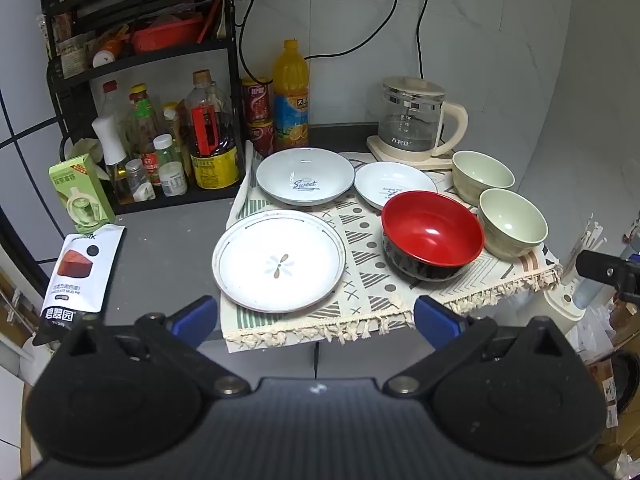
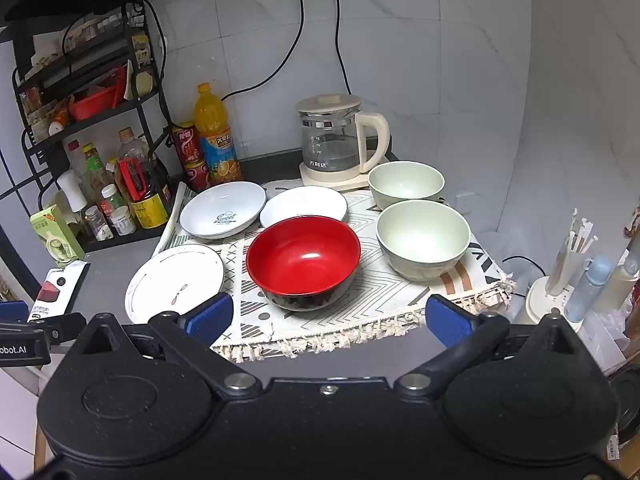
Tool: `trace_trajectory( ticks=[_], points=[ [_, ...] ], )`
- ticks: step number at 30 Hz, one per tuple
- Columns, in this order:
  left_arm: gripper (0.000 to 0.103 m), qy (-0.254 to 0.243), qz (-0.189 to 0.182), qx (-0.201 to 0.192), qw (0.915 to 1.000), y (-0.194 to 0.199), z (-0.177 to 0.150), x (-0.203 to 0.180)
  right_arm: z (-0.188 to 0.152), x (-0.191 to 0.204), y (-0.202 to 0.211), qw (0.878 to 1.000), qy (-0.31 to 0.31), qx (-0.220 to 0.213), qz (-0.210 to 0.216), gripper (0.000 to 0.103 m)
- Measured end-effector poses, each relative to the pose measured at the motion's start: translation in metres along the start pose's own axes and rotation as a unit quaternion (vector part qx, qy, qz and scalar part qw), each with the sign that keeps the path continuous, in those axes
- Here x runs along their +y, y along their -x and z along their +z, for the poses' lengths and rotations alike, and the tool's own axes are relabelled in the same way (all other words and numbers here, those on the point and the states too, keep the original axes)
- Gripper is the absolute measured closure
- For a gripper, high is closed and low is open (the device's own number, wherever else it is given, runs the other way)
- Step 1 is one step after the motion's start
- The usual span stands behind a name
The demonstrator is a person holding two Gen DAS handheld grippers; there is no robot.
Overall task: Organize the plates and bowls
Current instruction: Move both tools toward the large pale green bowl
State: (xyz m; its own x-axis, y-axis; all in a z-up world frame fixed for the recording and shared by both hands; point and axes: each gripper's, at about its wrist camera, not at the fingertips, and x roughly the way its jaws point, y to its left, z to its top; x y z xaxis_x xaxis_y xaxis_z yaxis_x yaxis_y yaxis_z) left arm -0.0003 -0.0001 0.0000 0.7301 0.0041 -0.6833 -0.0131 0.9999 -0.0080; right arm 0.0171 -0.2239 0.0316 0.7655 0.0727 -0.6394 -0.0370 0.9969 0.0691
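Note:
On a patterned cloth (image 1: 360, 280) lie a flat white plate with a flower mark (image 1: 279, 261) (image 2: 175, 280), a white dish lettered "Sweet" (image 1: 305, 176) (image 2: 222, 215), a smaller white dish (image 1: 394, 184) (image 2: 303, 205), a red bowl with a black outside (image 1: 432, 236) (image 2: 303, 259) and two pale green bowls (image 1: 512, 224) (image 1: 482, 176) (image 2: 423, 238) (image 2: 406, 184). My left gripper (image 1: 316, 318) hangs open before the cloth's near edge, in front of the flower plate. My right gripper (image 2: 328, 316) is open too, in front of the red bowl. Neither touches anything.
A glass kettle (image 1: 412, 120) (image 2: 334, 140) on its base stands behind the bowls. An orange drink bottle (image 1: 291, 96), red cans (image 1: 258, 114) and a black rack of bottles (image 1: 160, 140) fill the back left. A snack pouch (image 1: 78, 276) lies left. A utensil holder (image 2: 560, 280) stands right.

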Motion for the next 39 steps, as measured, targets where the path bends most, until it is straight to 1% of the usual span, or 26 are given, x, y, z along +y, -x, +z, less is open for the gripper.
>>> trace_trajectory(
  ticks=[9,11,21,39],
  points=[
    [0.0,-0.002,-0.003,-0.003,1.0,0.0,-0.002,0.0,-0.004,0.003,-0.001,1.0,0.001,0.003,0.002,0.0],
    [0.0,-0.002,-0.003,0.002,1.0,-0.001,0.0,-0.001,0.002,-0.007,-0.001,1.0,-0.007,0.004,0.0,0.0],
    [0.0,-0.005,-0.003,0.003,1.0,-0.001,0.005,-0.011,0.001,-0.008,-0.002,1.0,-0.008,0.004,-0.004,0.0],
    [0.0,0.001,-0.002,0.003,1.0,0.0,0.003,-0.013,0.0,-0.01,-0.001,1.0,0.005,0.008,0.01,0.0]
  ],
)
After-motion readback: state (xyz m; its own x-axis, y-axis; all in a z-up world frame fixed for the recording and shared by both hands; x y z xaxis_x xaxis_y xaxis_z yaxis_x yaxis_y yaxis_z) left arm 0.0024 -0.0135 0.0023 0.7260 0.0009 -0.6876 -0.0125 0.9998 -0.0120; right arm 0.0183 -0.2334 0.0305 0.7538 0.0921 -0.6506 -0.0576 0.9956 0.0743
